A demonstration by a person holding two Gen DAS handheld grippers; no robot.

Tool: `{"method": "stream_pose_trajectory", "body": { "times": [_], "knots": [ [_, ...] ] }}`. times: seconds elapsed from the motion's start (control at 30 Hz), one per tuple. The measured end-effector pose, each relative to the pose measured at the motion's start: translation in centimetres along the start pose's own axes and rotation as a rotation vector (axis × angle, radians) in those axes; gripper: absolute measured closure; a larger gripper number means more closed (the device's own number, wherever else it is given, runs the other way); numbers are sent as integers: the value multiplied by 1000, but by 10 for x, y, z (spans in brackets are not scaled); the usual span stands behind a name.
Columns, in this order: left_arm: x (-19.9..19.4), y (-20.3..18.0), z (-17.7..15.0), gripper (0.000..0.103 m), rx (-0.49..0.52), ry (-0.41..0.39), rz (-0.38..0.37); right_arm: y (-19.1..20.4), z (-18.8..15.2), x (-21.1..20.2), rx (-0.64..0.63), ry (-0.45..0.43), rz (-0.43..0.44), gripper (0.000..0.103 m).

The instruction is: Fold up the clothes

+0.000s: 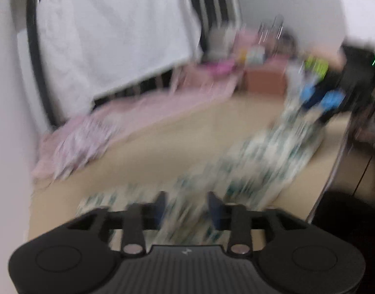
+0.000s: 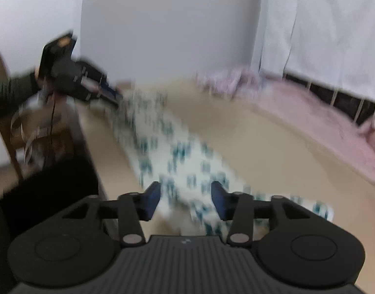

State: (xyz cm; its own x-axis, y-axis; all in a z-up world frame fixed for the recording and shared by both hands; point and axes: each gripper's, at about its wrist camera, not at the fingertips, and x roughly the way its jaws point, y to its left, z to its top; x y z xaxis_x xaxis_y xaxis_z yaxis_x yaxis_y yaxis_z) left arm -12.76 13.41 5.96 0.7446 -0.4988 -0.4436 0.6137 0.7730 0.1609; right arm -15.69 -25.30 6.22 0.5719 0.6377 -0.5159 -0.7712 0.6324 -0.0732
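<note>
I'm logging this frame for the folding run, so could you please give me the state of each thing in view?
Patterned cloth: stretched in a long strip on the table, not yet folded.
Left tool: open, cloth between its fingers.
Right tool: open, cloth between its fingers.
Pink clothes: heaped at the table's far edge.
White curtain: hanging.
Table: partly bare.

Your left gripper [image 1: 186, 205], matte black ribbed body with a small pale logo, two round side caps, silver pivot screws, dark blue pads on the jaws, your right gripper [image 2: 186, 199] built alike, your dark green sleeve [image 2: 12, 93] beyond it
</note>
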Motion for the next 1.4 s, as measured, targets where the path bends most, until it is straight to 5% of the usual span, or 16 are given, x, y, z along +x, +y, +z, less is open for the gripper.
{"method": "stream_pose_trajectory", "body": {
  "times": [0.1, 0.17, 0.2, 0.23, 0.43, 0.63, 0.7, 0.77, 1.0, 1.07, 1.1, 1.13, 1.17, 1.3, 1.37, 1.4],
  "knots": [
    [21, -9, 16, 49, -30, -35, -30, 2, 13, 22, 73, -72, -38, 57],
    [53, -21, 15, 68, 13, 48, -1, 6, 12, 50, 99, -20, -102, 60],
    [63, -25, 10, 87, 27, 89, 8, 9, 8, 62, 102, 14, -130, 63],
    [66, -25, 2, 90, 9, 108, 12, 11, 0, 69, 105, 43, -157, 69],
    [67, -27, -34, 93, -108, 110, 46, -2, -58, 33, 350, -10, -290, 70],
    [72, -29, -29, 93, -122, 106, 74, -5, -38, 17, 507, -240, -339, 70],
    [72, -31, -28, 93, -124, 110, 82, -10, -34, 39, 463, -116, -480, 72],
    [72, -33, -27, 93, -129, 117, 89, -17, -42, 51, 455, -1, -662, 95],
    [62, -29, -19, 86, -179, 120, 79, -16, -43, 28, 566, -65, -859, 93],
    [40, -9, -12, 79, -279, 35, 70, -16, -34, 20, 567, -99, -862, 92],
    [43, 8, -5, 60, -321, 61, 96, -13, -27, 20, 555, -117, -839, 91],
    [46, 26, 2, 40, -363, 87, 122, -4, -17, 27, 518, -131, -765, 83],
    [49, 43, 9, 36, -405, 114, 148, 5, -8, 35, 481, -145, -692, 68],
    [64, 113, 34, 32, -575, 231, 255, 40, 29, 80, 322, -147, -407, 58],
    [101, 149, 35, 32, -685, 404, 327, 54, 44, 117, 231, -89, -350, 59],
    [119, 165, 35, 41, -735, 488, 362, 60, 51, 134, 194, -61, -330, 60]
  ]
}}
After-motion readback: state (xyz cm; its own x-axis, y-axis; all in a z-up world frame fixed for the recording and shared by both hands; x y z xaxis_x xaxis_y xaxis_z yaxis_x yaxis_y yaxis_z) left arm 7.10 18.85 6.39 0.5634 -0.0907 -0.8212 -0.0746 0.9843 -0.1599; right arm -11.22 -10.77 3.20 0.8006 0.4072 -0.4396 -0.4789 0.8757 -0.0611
